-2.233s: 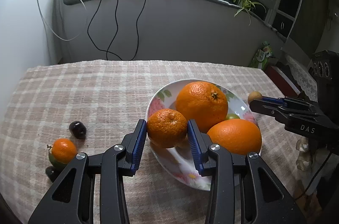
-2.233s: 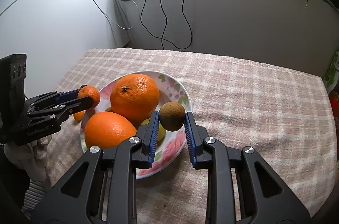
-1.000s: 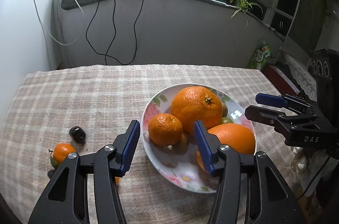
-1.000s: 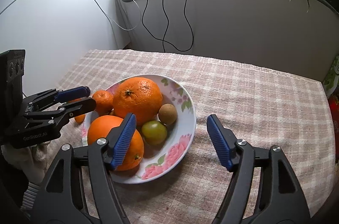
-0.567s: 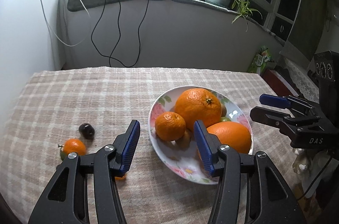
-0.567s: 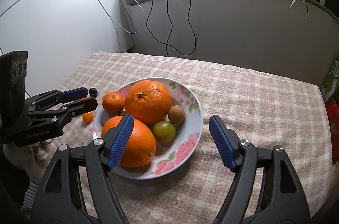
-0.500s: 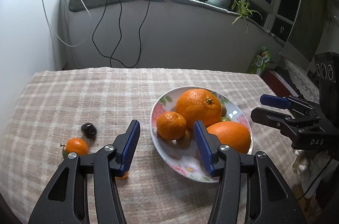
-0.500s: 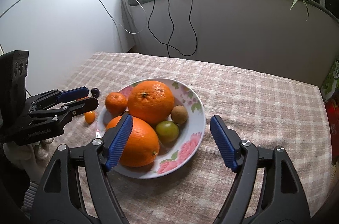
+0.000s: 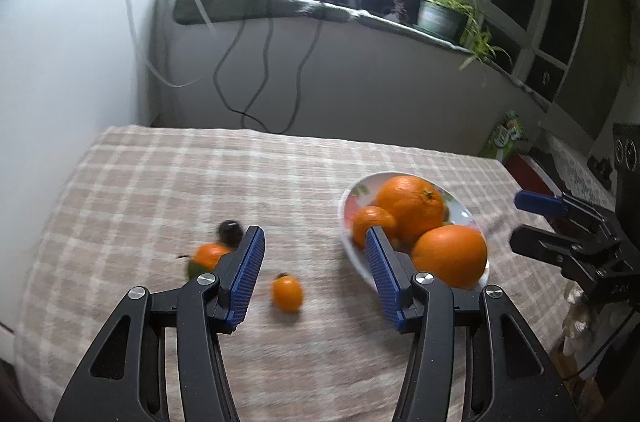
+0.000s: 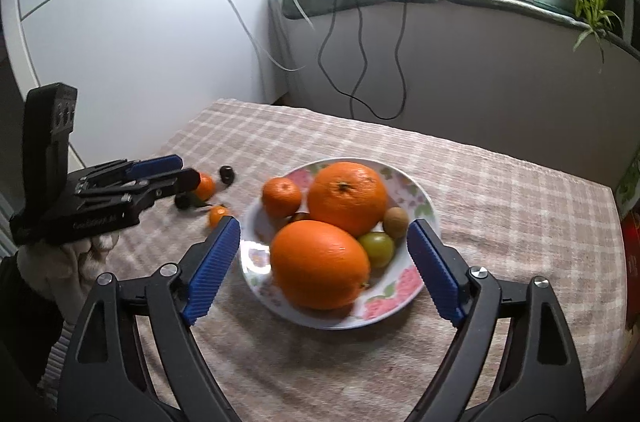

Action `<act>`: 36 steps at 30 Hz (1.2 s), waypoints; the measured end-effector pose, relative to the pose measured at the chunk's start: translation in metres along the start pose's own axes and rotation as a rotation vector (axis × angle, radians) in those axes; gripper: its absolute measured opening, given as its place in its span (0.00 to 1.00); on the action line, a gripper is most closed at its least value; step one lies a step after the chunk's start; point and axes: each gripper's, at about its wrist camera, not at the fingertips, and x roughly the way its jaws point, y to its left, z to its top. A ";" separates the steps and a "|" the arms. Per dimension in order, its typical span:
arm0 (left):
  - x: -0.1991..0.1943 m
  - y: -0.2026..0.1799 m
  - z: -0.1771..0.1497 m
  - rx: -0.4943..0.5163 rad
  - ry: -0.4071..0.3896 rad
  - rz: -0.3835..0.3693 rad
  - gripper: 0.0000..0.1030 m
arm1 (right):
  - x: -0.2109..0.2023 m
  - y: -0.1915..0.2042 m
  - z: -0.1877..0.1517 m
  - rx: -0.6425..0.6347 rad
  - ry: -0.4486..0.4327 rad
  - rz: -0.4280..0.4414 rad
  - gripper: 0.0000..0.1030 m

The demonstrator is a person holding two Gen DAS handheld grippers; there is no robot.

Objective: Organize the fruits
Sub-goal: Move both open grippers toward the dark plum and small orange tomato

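Note:
A flowered plate (image 10: 256, 262) holds two large oranges (image 10: 320, 264) (image 10: 347, 198), a mandarin (image 10: 281, 196), a kiwi (image 10: 396, 217) and a green fruit (image 10: 376, 248). My right gripper (image 10: 324, 228) hovers before the plate with its jaws opening; the pads touch nothing. My left gripper (image 9: 313, 242) stands open left of the plate (image 9: 345, 222), above a small kumquat (image 9: 286, 292). A leafy mandarin (image 9: 208, 256) and a dark fruit (image 9: 230, 231) lie beside its left finger. Both frames are slightly blurred.
A checked cloth (image 9: 160, 190) covers the table. A white wall (image 9: 60, 62) borders its left side. At the back, a ledge carries a potted plant (image 9: 442, 14), a power strip and hanging cables (image 9: 256, 74). A gloved hand (image 10: 68, 262) holds the left gripper (image 10: 188, 171).
Both grippers let go of their fruit: the mandarin and the kiwi now lie in the plate. Both pulled back and rose. The left swung left toward the loose fruits; the right jaws spread wider.

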 end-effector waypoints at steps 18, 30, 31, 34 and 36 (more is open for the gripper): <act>-0.028 0.086 -0.024 -0.148 -0.005 0.081 0.50 | 0.012 0.073 0.000 -0.115 0.003 0.113 0.85; -0.023 0.105 -0.032 -0.157 0.015 0.053 0.45 | 0.061 0.110 -0.005 -0.143 0.082 0.147 0.59; -0.021 0.104 -0.033 -0.154 0.022 0.047 0.44 | 0.065 0.112 -0.006 -0.139 0.092 0.149 0.55; -0.016 0.103 -0.037 -0.147 0.038 0.028 0.42 | 0.079 0.117 -0.010 -0.130 0.120 0.145 0.48; -0.013 0.102 -0.039 -0.140 0.046 0.016 0.41 | 0.086 0.119 -0.012 -0.121 0.135 0.140 0.47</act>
